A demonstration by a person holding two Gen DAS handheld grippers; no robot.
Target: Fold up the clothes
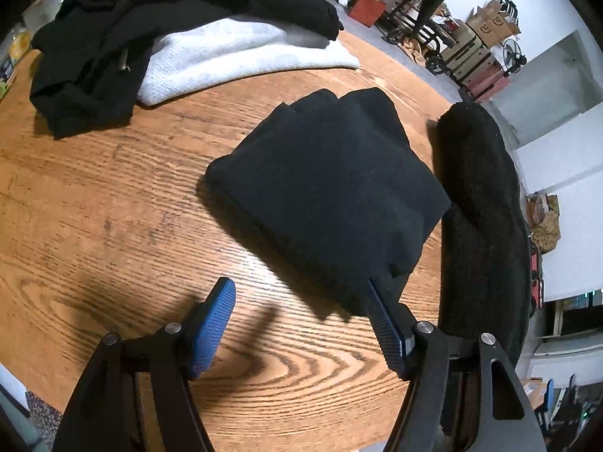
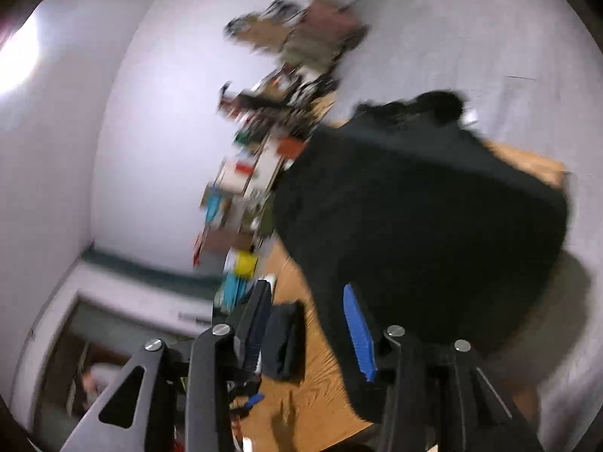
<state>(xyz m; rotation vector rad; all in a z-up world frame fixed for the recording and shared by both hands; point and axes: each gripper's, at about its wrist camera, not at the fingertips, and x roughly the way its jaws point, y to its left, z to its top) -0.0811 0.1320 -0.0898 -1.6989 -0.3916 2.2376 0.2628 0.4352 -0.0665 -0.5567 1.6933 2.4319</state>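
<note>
A folded black garment [image 1: 328, 188] lies on the wooden table [image 1: 113, 226] in the left wrist view. My left gripper [image 1: 299, 290] hovers open just in front of it, and the right blue pad [image 1: 384, 324] is at the garment's near corner. Nothing sits between the fingers. The right wrist view is blurred and tilted. There my right gripper [image 2: 307, 293] is open above the table [image 2: 316, 376], with a large black garment [image 2: 414, 207] spreading behind and beside its right finger [image 2: 358, 331]. I cannot tell whether that finger touches the cloth.
A white knit [image 1: 241, 56] and a loose black pile [image 1: 113, 37] lie at the table's back left. A black fuzzy cloth [image 1: 478, 207] runs along the right edge. A small dark object [image 2: 282, 339] lies near my right gripper. Cluttered shelves and boxes [image 1: 471, 37] stand beyond.
</note>
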